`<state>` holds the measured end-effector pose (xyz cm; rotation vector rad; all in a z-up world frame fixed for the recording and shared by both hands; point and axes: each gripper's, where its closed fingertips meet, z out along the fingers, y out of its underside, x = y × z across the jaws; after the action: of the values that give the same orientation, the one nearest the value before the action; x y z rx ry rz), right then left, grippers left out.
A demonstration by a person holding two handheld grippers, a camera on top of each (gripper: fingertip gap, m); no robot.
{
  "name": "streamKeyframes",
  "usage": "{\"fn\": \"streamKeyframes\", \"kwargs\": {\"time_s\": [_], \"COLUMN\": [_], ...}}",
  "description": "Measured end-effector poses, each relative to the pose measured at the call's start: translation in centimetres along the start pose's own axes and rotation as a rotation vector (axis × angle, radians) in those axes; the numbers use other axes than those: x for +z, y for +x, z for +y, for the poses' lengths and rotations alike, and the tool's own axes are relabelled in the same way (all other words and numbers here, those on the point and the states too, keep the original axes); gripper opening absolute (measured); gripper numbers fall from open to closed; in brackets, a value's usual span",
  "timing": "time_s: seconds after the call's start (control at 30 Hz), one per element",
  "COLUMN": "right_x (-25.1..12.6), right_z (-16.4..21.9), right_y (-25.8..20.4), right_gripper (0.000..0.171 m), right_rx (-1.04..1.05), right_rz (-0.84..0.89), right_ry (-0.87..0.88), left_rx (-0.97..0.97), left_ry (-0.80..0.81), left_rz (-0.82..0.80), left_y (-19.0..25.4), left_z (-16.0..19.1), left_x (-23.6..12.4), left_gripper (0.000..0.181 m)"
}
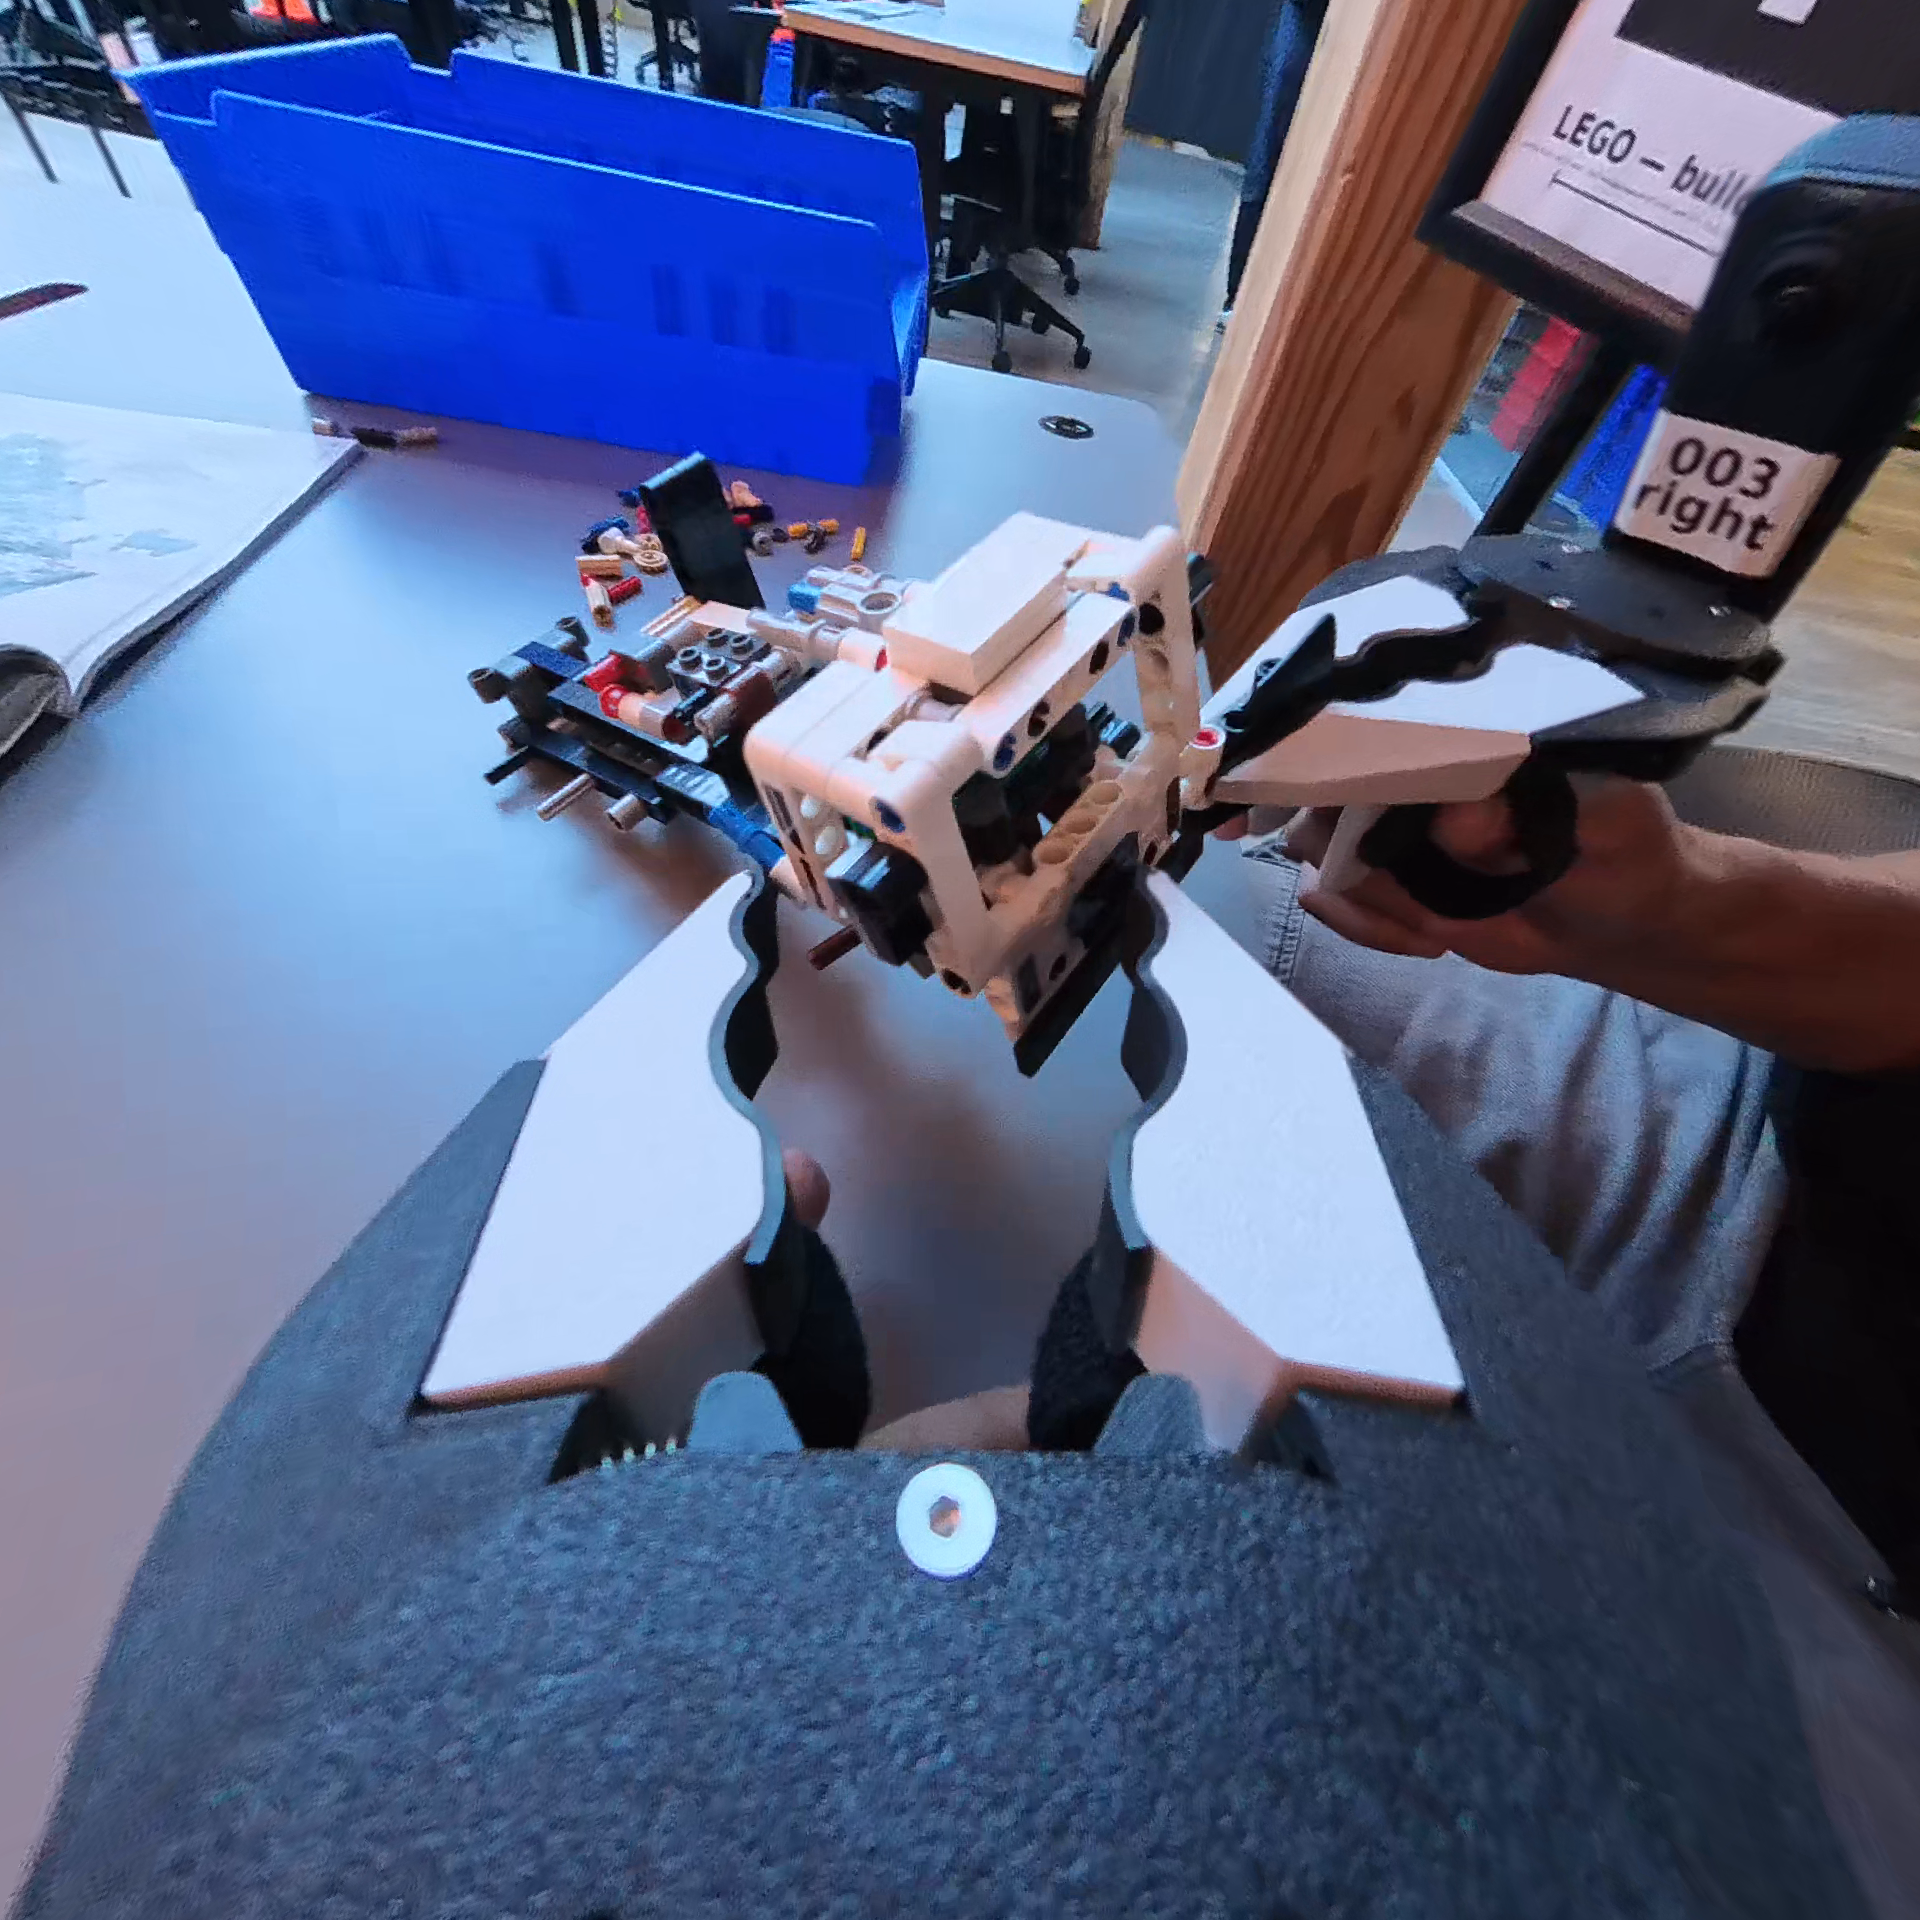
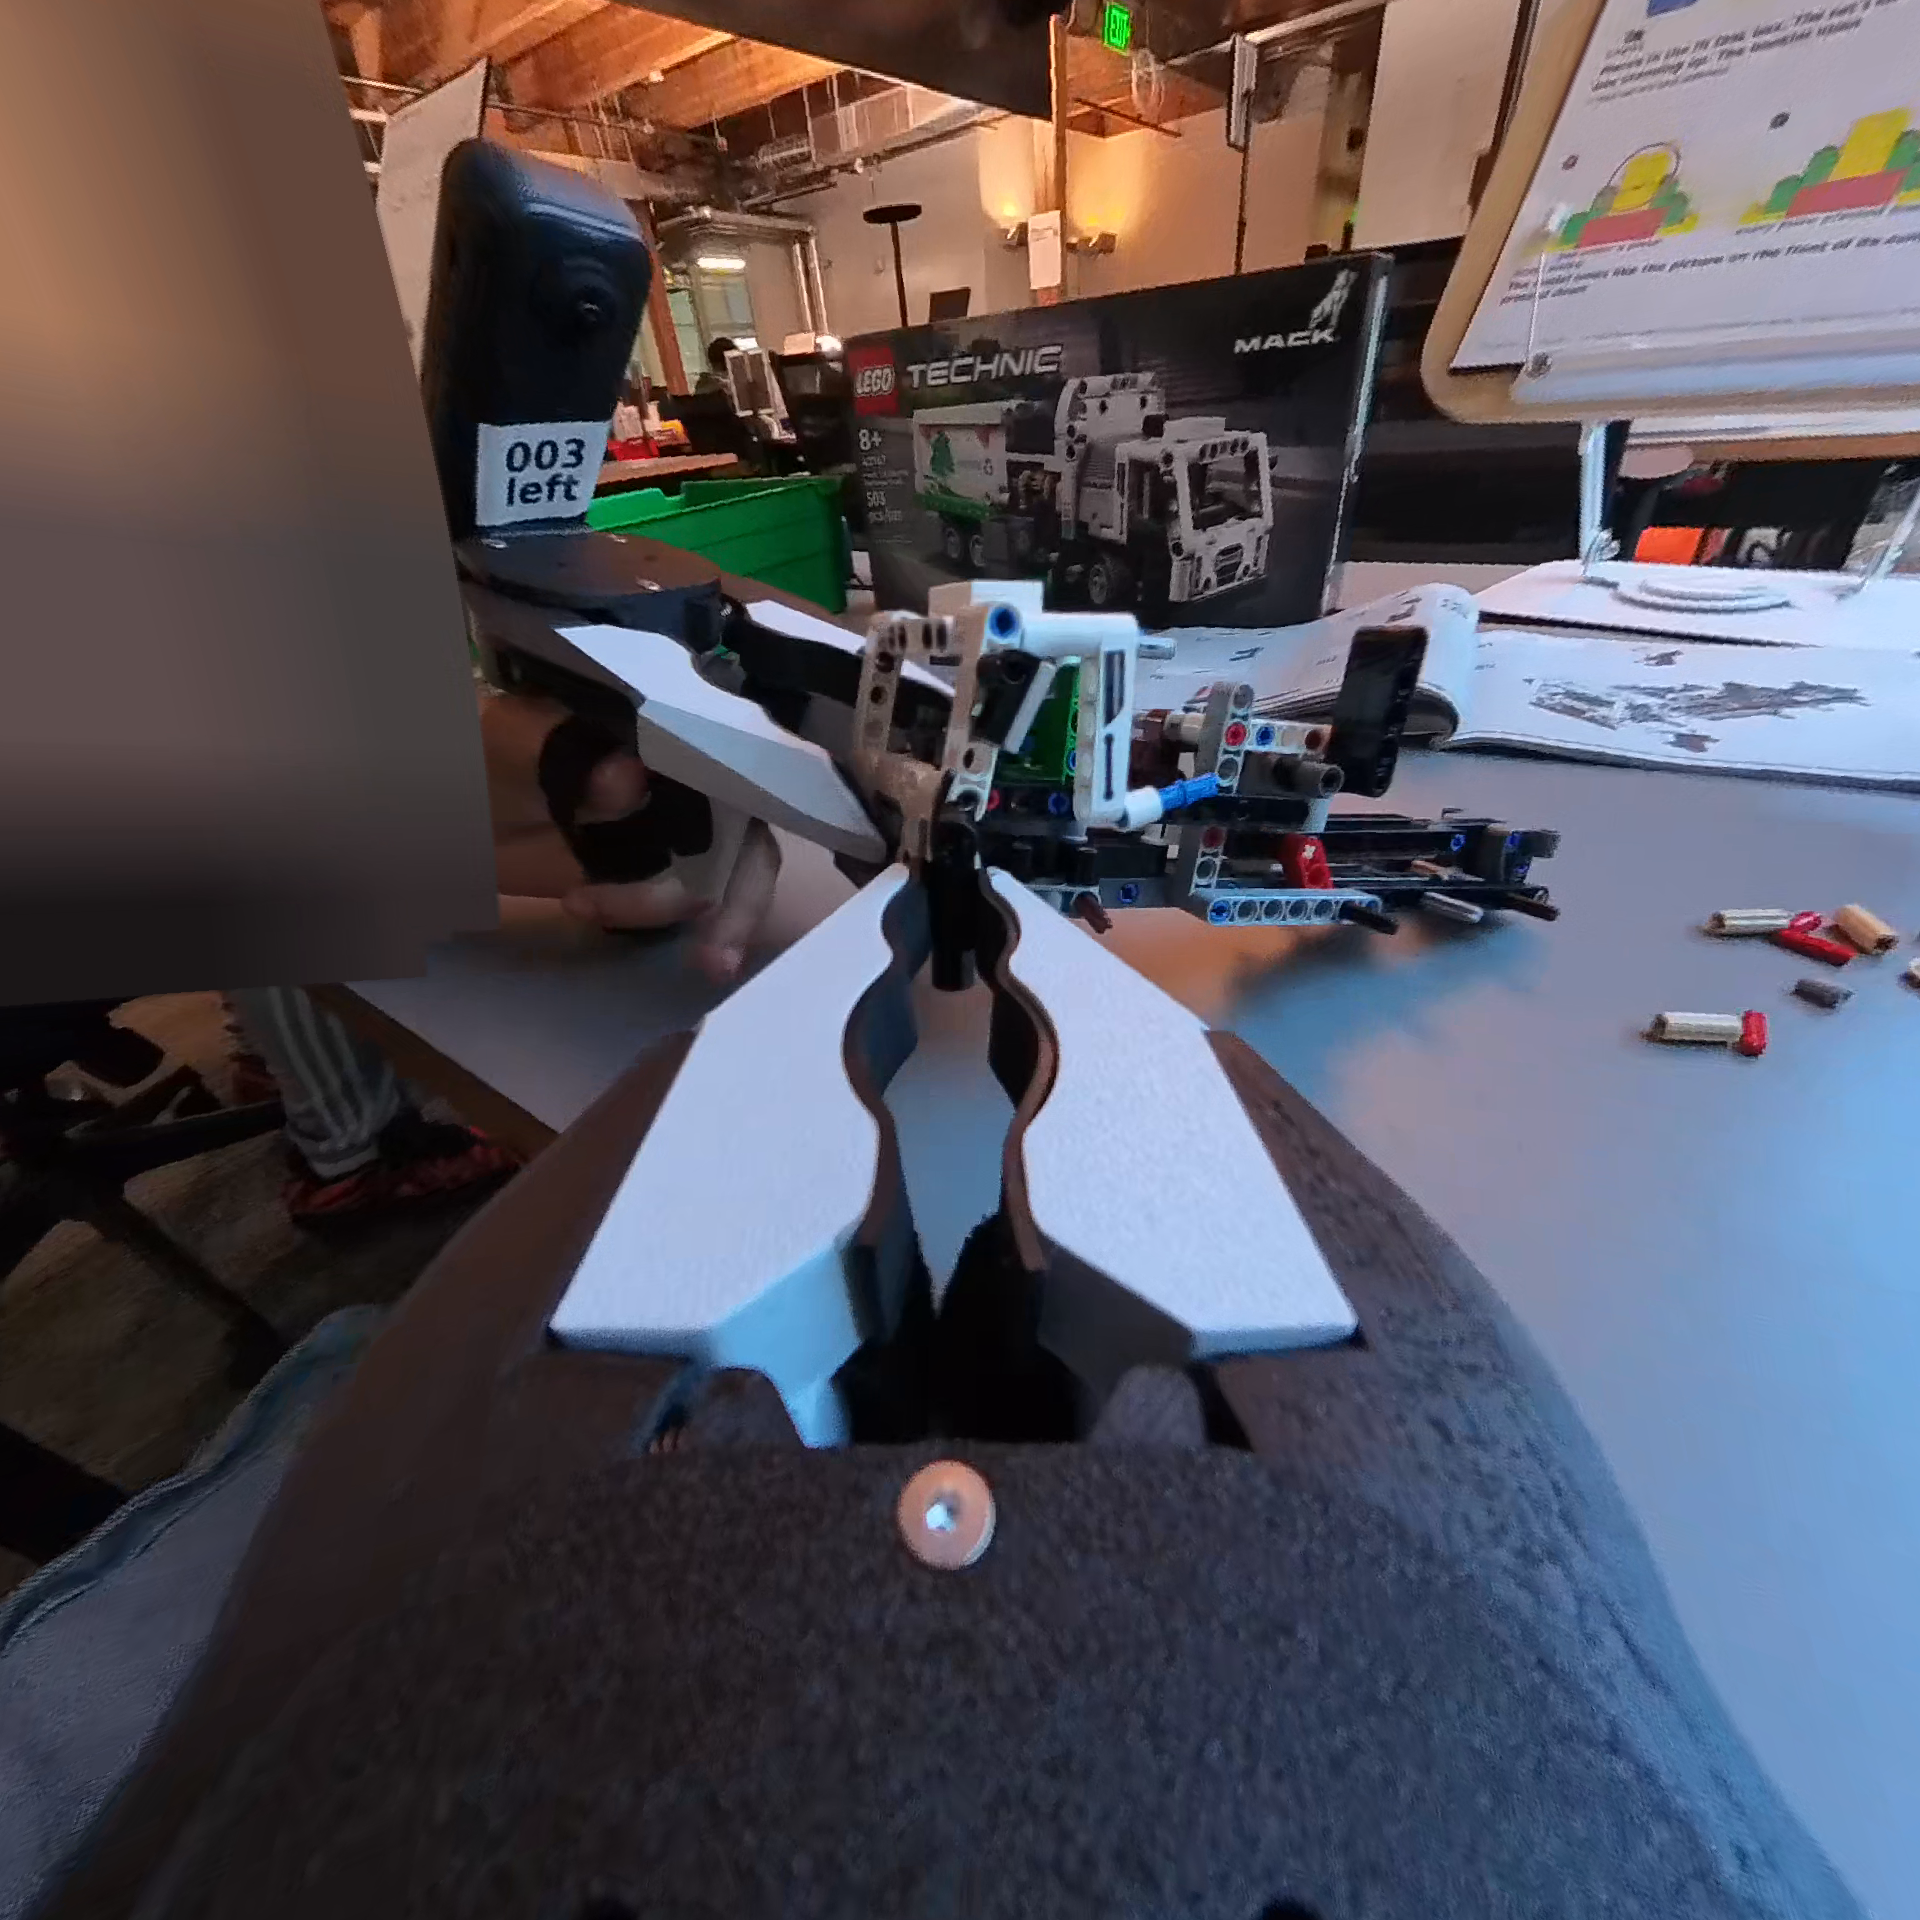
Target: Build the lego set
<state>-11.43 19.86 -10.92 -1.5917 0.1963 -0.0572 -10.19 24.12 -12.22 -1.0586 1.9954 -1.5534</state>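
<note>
The half-built white and black lego truck [image 1: 935, 769] lies with its black chassis [image 1: 623, 748] toward the table's far side and its white cab end raised. My left gripper [image 1: 954, 883] is shut on the cab's lower part, one finger on each side. My right gripper [image 2: 951, 896] is shut on a small black piece [image 2: 951, 940] at the cab's near edge. It also shows in the left wrist view [image 1: 1210, 748], coming in from the right. The truck [image 2: 1049, 707] and a left finger [image 2: 727, 727] show in the right wrist view.
Loose pins and connectors [image 1: 707, 540] and a black panel [image 1: 696, 530] lie beyond the truck, with more pins [image 2: 1766, 935] to its side. A blue bin [image 1: 540, 260], an open instruction booklet [image 2: 1662, 696], the set's box [image 2: 1122, 447] and a wooden post [image 1: 1330, 260] surround them.
</note>
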Motion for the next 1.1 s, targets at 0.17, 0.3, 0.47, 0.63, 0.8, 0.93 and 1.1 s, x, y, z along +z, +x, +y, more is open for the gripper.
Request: {"fn": "streamKeyframes", "kwargs": {"time_s": [0.17,0.3,0.47,0.63,0.8,0.93,1.1], "right_x": [0.3,0.6,0.9,0.7,0.6,0.8,0.8], "right_z": [0.0,-0.1,-0.1,-0.3,-0.2,0.0,0.8], "right_y": [0.2,0.6,0.7,0.7,0.7,0.8,0.9], "right_gripper": [0.006,0.006,0.006,0.006,0.006,0.006,0.006], "right_rx": [0.045,0.064,0.095,0.106,0.006,-0.147,-0.327], "right_rz": [0.000,0.021,0.001,-0.033,-0.069,-0.038,-0.007], "right_ry": [0.020,0.045,0.057,0.051,-0.031,-0.111,-0.240], "left_rx": [-0.070,-0.137,-0.198,-0.297,-0.298,-0.330,-0.342], "left_ry": [0.033,0.020,0.015,0.020,0.007,-0.019,-0.078], "left_rz": [-0.080,-0.119,-0.104,-0.026,-0.017,-0.009,-0.012], "left_y": [-0.2,-0.6,-1.0,-0.9,-0.8,-0.8,-0.8], "left_z": [-0.5,-0.2,0.0,0.1,0.3,0.7,1.6], "left_x": [0.6,0.7,0.6,0.5,0.6,0.9,1.3], "left_gripper": [0.074,0.074,0.072,0.068,0.068,0.068,0.069]}}
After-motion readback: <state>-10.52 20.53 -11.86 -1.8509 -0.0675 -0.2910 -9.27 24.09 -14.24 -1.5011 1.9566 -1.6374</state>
